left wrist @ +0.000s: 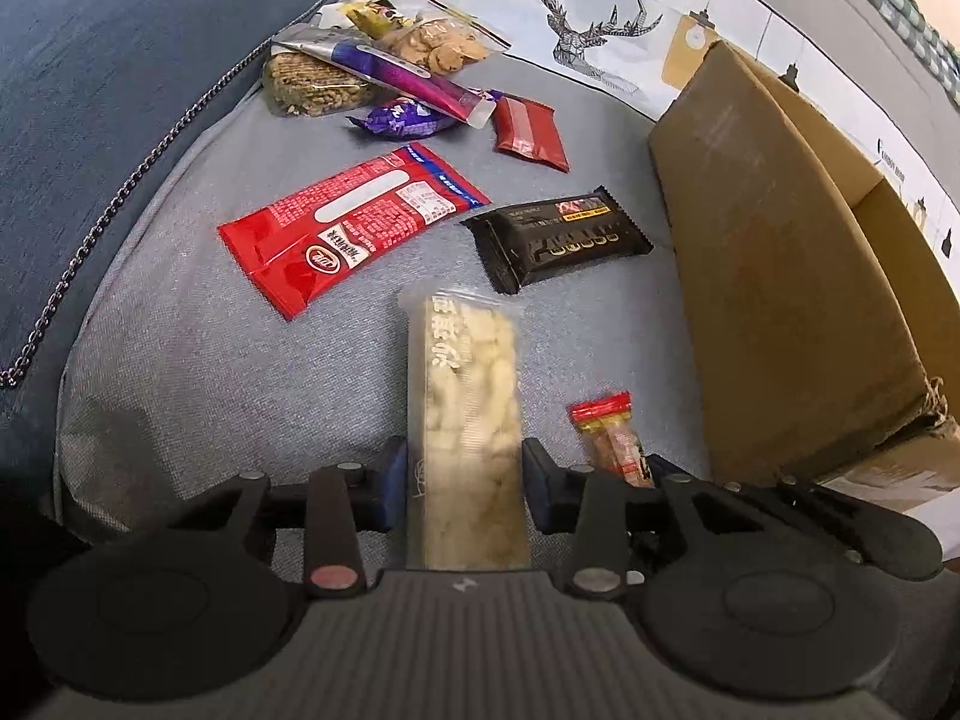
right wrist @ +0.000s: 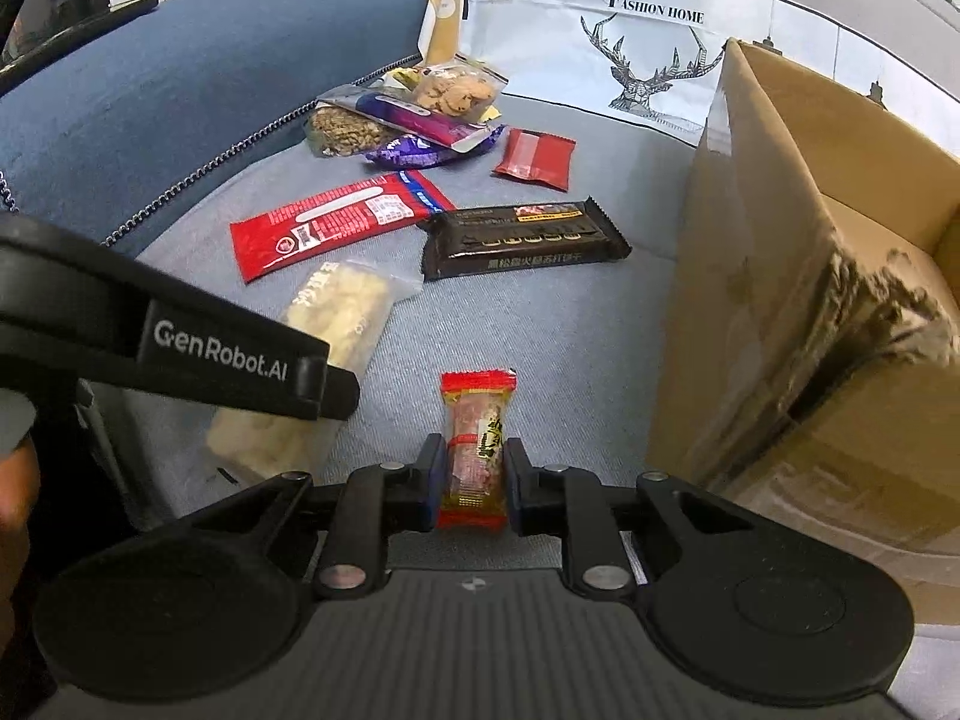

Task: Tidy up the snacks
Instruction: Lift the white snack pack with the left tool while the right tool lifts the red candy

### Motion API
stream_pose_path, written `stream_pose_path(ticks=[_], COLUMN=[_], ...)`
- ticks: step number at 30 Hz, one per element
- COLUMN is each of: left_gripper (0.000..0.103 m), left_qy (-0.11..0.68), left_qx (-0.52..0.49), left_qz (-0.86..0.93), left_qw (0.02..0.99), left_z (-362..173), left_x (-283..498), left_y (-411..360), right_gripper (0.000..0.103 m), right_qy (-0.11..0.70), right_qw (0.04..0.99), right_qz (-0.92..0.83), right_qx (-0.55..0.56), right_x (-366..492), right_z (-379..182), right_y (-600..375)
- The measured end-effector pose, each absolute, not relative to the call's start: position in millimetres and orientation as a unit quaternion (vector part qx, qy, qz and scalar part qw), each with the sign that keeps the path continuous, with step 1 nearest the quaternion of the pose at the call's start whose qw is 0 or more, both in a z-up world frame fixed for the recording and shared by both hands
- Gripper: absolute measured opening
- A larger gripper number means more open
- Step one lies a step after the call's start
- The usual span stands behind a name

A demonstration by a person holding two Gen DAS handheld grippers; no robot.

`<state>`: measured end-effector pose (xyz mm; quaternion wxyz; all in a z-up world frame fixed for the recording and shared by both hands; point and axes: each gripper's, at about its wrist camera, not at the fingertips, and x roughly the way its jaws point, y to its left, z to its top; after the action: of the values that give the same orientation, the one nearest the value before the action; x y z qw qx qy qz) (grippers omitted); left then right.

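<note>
- The left gripper (left wrist: 465,483) has its blue pads on either side of a long clear pack of pale puffed snack (left wrist: 465,414), which runs straight away from the camera.
- Just right of it lies a small red-topped candy (left wrist: 609,438), near the cardboard box (left wrist: 780,276).
- Farther off on the grey cushion (left wrist: 180,372) — a red packet (left wrist: 354,225), a black bar (left wrist: 558,237), a small dark-red packet (left wrist: 531,132).
- At the back, a heap: a purple wrapper (left wrist: 399,120), a bag of cookies (left wrist: 444,42).
</note>
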<state>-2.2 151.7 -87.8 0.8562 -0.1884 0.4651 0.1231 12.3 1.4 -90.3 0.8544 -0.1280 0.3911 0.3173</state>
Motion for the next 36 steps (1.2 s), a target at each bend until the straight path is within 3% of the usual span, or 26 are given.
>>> stream_pose_path(ticks=[18, 20, 22, 28, 36], left_gripper=[0.041, 0.041, 0.041, 0.041, 0.041], left_qy=[0.427, 0.411, 0.394, 0.357, 0.376], left_qx=[-0.194, -0.193, -0.193, -0.205, -0.225], left_qz=[0.122, 0.122, 0.123, 0.128, 0.139], left_qw=[0.874, 0.883, 0.89, 0.902, 0.888], left_z=[-74, -66, -58, -42, -55], left_x=[-9, -13, -17, -26, -24], left_y=[150, 149, 148, 152, 162], right_gripper=[0.018, 0.015, 0.001, 0.002, 0.001], right_qy=[0.362, 0.359, 0.351, 0.306, 0.323], right_qw=[0.864, 0.865, 0.865, 0.87, 0.866], right_qz=[0.332, 0.335, 0.342, 0.37, 0.358], right_qx=[-0.113, -0.105, -0.103, -0.109, -0.129], right_x=[7, 7, 5, -7, -9], right_z=[-74, -68, -58, -20, -57], right_y=[-6, -9, -13, -28, -15])
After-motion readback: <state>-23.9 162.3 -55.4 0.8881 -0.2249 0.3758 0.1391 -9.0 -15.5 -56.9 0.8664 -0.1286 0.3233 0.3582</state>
